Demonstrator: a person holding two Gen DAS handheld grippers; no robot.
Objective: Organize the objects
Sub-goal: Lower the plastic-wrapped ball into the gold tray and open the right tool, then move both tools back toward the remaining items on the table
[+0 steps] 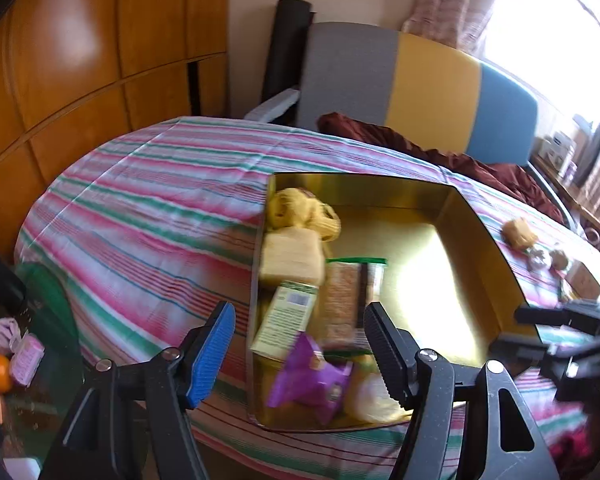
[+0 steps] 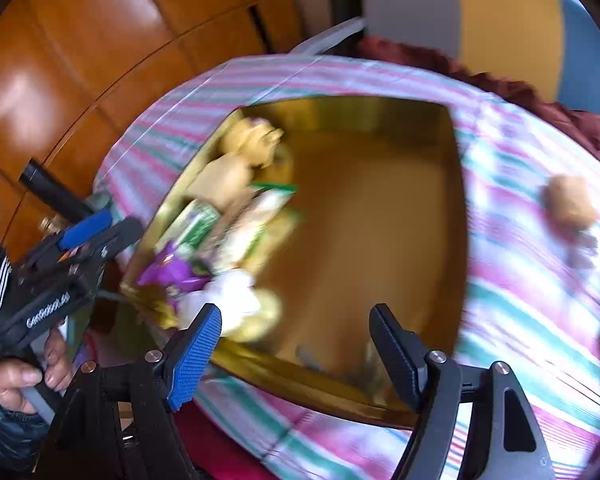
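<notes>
Both my grippers, left (image 1: 300, 350) and right (image 2: 296, 350), gape wide, empty, over the gold box (image 1: 484, 232); snacks fill its left side, mid-frame.

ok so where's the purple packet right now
The purple packet lies inside the gold box, in its near left corner, just in front of the green-and-white carton. In the left wrist view it shows between the open left gripper's fingers.
</notes>
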